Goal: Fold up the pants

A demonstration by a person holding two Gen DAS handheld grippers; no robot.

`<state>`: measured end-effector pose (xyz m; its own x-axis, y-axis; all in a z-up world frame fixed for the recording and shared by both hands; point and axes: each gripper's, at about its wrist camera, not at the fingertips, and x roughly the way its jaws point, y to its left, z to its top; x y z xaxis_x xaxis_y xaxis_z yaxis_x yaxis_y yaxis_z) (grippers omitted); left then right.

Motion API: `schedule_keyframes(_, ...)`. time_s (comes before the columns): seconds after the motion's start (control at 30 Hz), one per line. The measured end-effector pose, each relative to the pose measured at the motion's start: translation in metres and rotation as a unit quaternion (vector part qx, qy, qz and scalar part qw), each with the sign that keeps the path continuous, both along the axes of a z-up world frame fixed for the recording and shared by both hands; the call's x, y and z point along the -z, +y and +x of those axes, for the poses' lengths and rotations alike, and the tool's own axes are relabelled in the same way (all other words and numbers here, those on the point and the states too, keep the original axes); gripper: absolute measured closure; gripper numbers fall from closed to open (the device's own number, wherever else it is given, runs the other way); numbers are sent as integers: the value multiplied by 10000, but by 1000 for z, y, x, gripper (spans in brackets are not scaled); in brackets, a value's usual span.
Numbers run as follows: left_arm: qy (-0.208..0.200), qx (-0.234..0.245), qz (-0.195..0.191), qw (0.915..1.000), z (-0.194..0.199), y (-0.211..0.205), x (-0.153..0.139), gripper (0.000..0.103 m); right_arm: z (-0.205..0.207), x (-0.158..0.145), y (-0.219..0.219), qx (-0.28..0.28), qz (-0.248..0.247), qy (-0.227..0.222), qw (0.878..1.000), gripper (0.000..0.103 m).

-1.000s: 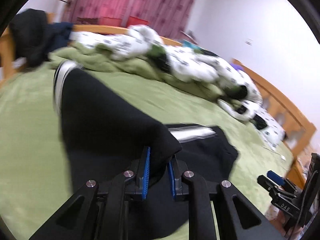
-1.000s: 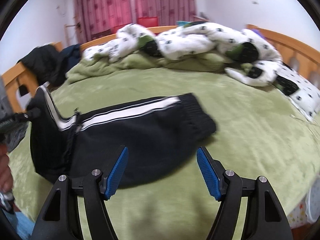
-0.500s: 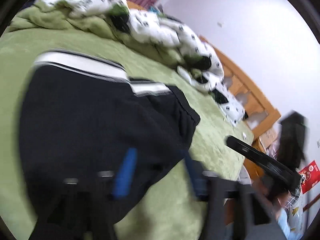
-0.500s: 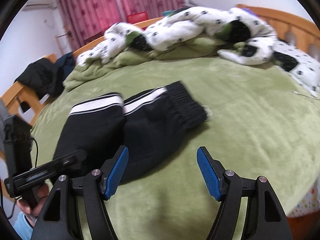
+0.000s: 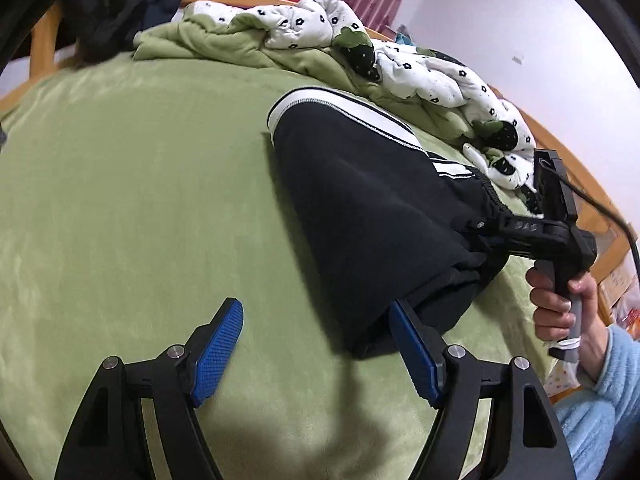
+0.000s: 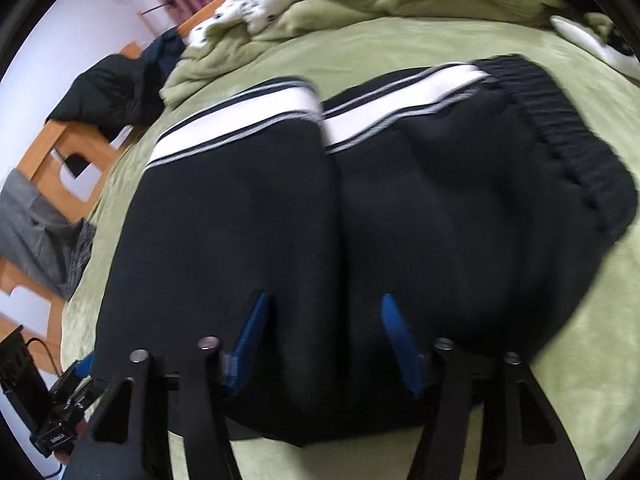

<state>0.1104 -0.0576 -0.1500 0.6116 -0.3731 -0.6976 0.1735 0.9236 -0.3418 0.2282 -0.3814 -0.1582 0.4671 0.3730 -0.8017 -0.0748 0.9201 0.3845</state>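
Black pants (image 5: 360, 208) with a white side stripe lie folded over on the green bedspread (image 5: 140, 200). My left gripper (image 5: 316, 350) hovers just before their near corner. Its jaws are opening and nothing is between them; the right pad (image 5: 414, 354) sits beside the fabric edge. My right gripper (image 6: 326, 340) is down on the near edge of the pants (image 6: 400, 200), jaws closing with fabric bunched between the pads. In the left wrist view the right gripper (image 5: 486, 236) bites into gathered cloth below the waistband, held by a hand (image 5: 560, 300).
A rumpled white patterned duvet (image 5: 420, 72) and green blanket (image 5: 224, 40) lie across the far side of the bed. Dark clothes (image 6: 116, 92) hang on the wooden bed frame (image 6: 52, 148). A grey garment (image 6: 44, 236) drapes at the left. A light-blue sleeve (image 5: 600, 400) is at the right.
My left gripper let go of the pant fold, which now lies flat, and pulled back to the left, open. My right gripper dropped onto the pants and its jaws narrowed.
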Motion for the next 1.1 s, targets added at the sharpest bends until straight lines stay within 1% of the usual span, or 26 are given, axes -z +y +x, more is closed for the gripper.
schedule_keyframes(0.03, 26, -4, -9, 10000, 2, -3, 2, 29, 1, 1, 6, -170, -3, -4, 9999, 82)
schedule_keyframes(0.07, 73, 3, -7, 10000, 4, -7, 4, 29, 2, -2, 15, -333, -165, -65, 9993, 84)
schedule_keyframes(0.1, 111, 37, -14, 9999, 4, -9, 6, 29, 0, -8, 20, -374, -377, -304, 9981, 86)
schedule_keyframes(0.13, 167, 105, -32, 9998, 7, -15, 8, 29, -4, -15, 21, -416, -428, -510, 9969, 86)
schedule_keyframes(0.2, 267, 150, 2, 9995, 10, -29, 13, 29, -9, -34, 15, -404, -366, -826, 9951, 86)
schedule_keyframes(0.23, 261, 135, 71, 9995, 13, -40, 16, 29, -10, -46, 9, -316, -242, -940, 9948, 86)
schedule_keyframes(0.3, 188, -24, 342, 9992, 19, -55, 18, 29, -9, -64, -3, -183, -68, -1071, 9941, 87)
schedule_keyframes(0.33, 149, -273, 604, 9977, 23, -65, 19, 29, -8, -73, -10, -93, -84, -1124, 9936, 87)
schedule_keyframes(0.37, 108, -363, 642, 9972, 24, -68, 19, 29, -7, -79, -16, 8, -128, -1176, 9930, 87)
schedule_keyframes(0.43, 60, -591, 665, 9960, 28, -76, 18, 29, -8, -91, -32, 199, -156, -1391, 9900, 87)
schedule_keyframes(0.47, 66, -614, 678, 9958, 30, -80, 18, 29, -9, -96, -39, 282, -232, -1474, 9884, 87)
schedule_keyframes(0.57, 50, -483, 654, 9967, 31, -85, 14, 29, -11, -110, -68, 518, -384, -1732, 9828, 88)
schedule_keyframes(0.63, -13, -260, 485, 9985, 31, -91, 9, 27, -13, -114, -91, 709, -405, -1846, 9794, 88)
schedule_keyframes(0.67, -19, -144, 473, 9988, 31, -96, 6, 27, -15, -112, -103, 809, -403, -1875, 9781, 88)
schedule_keyframes(0.7, -9, -86, 509, 9987, 31, -100, 6, 27, -14, -106, -111, 896, -513, -1822, 9778, 88)
schedule_keyframes(0.73, 10, 1, 578, 9983, 32, -106, 4, 27, -10, -98, -113, 933, -726, -1716, 9781, 88)
schedule_keyframes(0.8, 58, 192, 518, 9985, 31, -113, 3, 29, -4, -69, -115, 1010, -1222, -1482, 9762, 88)
schedule_keyframes(0.87, 115, 391, 434, 9982, 27, -117, 2, 29, -6, -45, -122, 1054, -1546, -1324, 9734, 89)
schedule_keyframes(0.93, 80, 556, 419, 9975, 21, -119, -1, 29, -14, -34, -135, 1097, -1452, -1281, 9749, 89)
schedule_keyframes(1.0, 87, 661, 293, 9973, 18, -113, -2, 29, -17, -30, -141, 1146, -1381, -1250, 9758, 89)
schedule_keyframes(1.07, 95, 757, 91, 9970, 13, -101, -3, 29, -20, -25, -142, 1145, -1454, -1207, 9753, 88)
schedule_keyframes(1.1, 87, 767, 42, 9970, 11, -97, -4, 29, -19, -24, -138, 1129, -1552, -1197, 9741, 85)
